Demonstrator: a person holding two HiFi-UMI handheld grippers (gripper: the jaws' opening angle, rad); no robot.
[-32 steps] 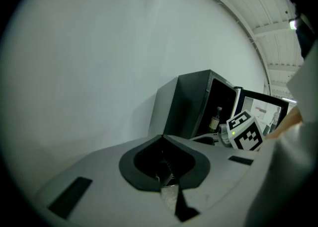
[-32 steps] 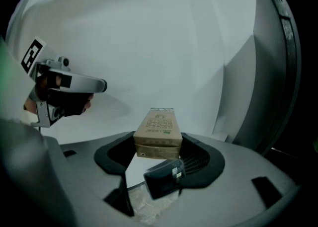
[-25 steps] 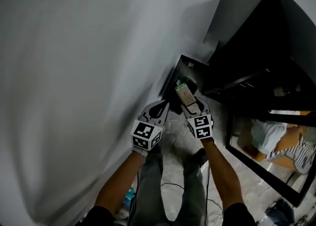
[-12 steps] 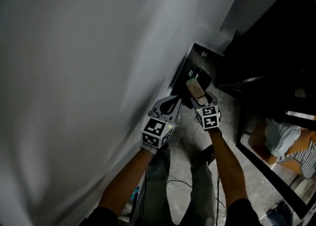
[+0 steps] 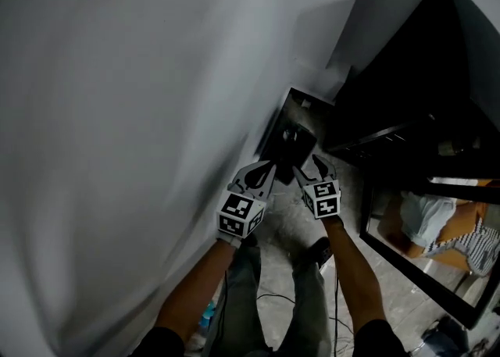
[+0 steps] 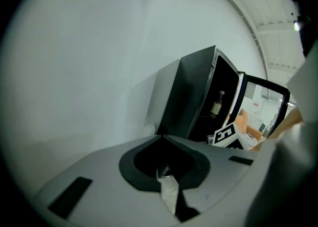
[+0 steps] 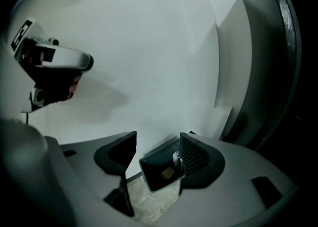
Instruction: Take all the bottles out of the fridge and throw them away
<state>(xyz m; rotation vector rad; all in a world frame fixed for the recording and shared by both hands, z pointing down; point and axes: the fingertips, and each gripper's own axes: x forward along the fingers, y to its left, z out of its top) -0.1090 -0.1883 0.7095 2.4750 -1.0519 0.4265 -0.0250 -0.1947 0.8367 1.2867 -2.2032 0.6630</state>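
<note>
My right gripper (image 5: 306,166) (image 7: 158,144) hangs open over a black trash bin (image 5: 297,138) (image 7: 155,175) on the floor against the white wall, with nothing between its fingers. A bottle (image 7: 171,166) lies inside the bin, seen only dimly. Just left of the bin, my left gripper (image 5: 268,168) (image 6: 162,136) is shut and empty. The black fridge (image 5: 406,58) (image 6: 196,97) stands to the right with its door (image 6: 258,107) open. In the left gripper view one bottle (image 6: 217,104) stands on a shelf inside it.
The white wall (image 5: 125,113) runs close along the left. The fridge's glass door (image 5: 426,265) juts out at the lower right, and a person in striped clothing shows beyond it. A cable (image 5: 273,297) lies on the stone floor by the person's legs.
The right gripper held a bottle above the bin in the earlier frames. Now its jaws are open and the bottle has left them. The left gripper stayed shut beside it.
</note>
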